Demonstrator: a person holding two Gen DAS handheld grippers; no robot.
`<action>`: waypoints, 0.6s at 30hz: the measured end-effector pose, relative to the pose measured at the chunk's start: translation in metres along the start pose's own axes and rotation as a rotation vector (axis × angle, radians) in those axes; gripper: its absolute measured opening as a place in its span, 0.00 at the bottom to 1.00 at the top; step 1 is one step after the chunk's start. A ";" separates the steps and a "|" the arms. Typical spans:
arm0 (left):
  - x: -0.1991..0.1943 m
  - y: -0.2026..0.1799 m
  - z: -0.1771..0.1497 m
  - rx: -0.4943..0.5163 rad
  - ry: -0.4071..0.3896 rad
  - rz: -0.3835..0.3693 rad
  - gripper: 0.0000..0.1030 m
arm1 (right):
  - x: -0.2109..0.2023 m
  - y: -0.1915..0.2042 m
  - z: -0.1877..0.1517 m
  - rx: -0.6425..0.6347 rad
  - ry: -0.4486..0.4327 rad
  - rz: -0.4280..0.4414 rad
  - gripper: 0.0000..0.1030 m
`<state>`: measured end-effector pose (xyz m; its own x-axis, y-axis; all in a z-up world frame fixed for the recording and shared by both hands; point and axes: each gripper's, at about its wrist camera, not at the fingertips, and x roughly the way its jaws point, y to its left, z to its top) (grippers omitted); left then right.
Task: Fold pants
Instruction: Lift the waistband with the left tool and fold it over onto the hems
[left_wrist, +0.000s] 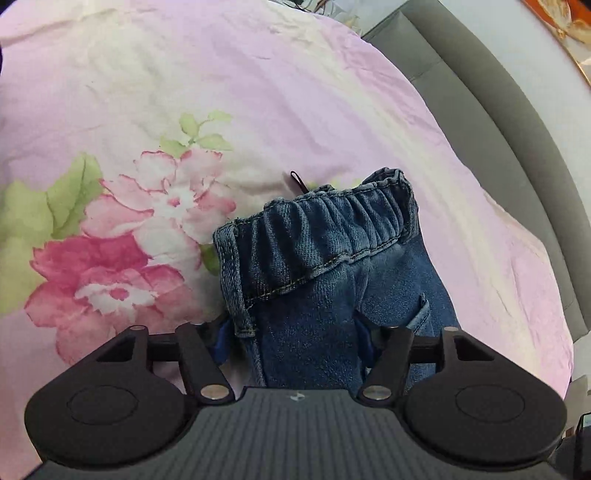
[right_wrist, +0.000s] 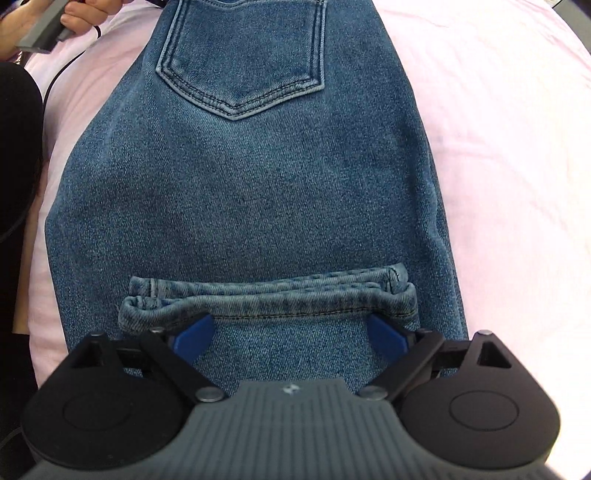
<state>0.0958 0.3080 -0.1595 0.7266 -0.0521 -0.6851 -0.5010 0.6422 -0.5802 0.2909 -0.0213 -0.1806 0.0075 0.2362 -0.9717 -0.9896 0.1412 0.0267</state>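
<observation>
Blue denim pants lie on a pink floral bedsheet. In the left wrist view the elastic waistband (left_wrist: 325, 218) bunches up just ahead of my left gripper (left_wrist: 291, 332), whose jaws stand wide with denim between the blue pads (left_wrist: 364, 338). In the right wrist view the pants (right_wrist: 251, 177) lie flat with a back pocket (right_wrist: 242, 55) at the top. The leg hems (right_wrist: 269, 293) are folded up onto the seat. My right gripper (right_wrist: 291, 332) is open, its blue pads (right_wrist: 194, 336) over the hem end.
The sheet (left_wrist: 166, 110) has pink flowers at the left. A grey padded bed edge (left_wrist: 498, 122) runs along the right. A hand holding a grey handle (right_wrist: 48, 26) and a black cable (right_wrist: 62, 70) are at the upper left of the right wrist view.
</observation>
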 end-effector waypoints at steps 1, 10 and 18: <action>-0.001 -0.001 -0.001 -0.002 -0.003 0.001 0.62 | 0.000 0.000 0.001 -0.001 0.003 -0.001 0.86; -0.037 -0.045 -0.003 0.093 -0.094 0.005 0.56 | -0.006 0.010 0.008 0.007 0.033 -0.048 0.85; -0.086 -0.126 -0.015 0.286 -0.184 -0.038 0.54 | -0.036 0.024 0.001 0.116 0.001 -0.123 0.83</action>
<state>0.0896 0.2200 -0.0342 0.8278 0.0420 -0.5594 -0.3386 0.8325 -0.4385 0.2673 -0.0254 -0.1446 0.1274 0.2097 -0.9694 -0.9582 0.2786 -0.0656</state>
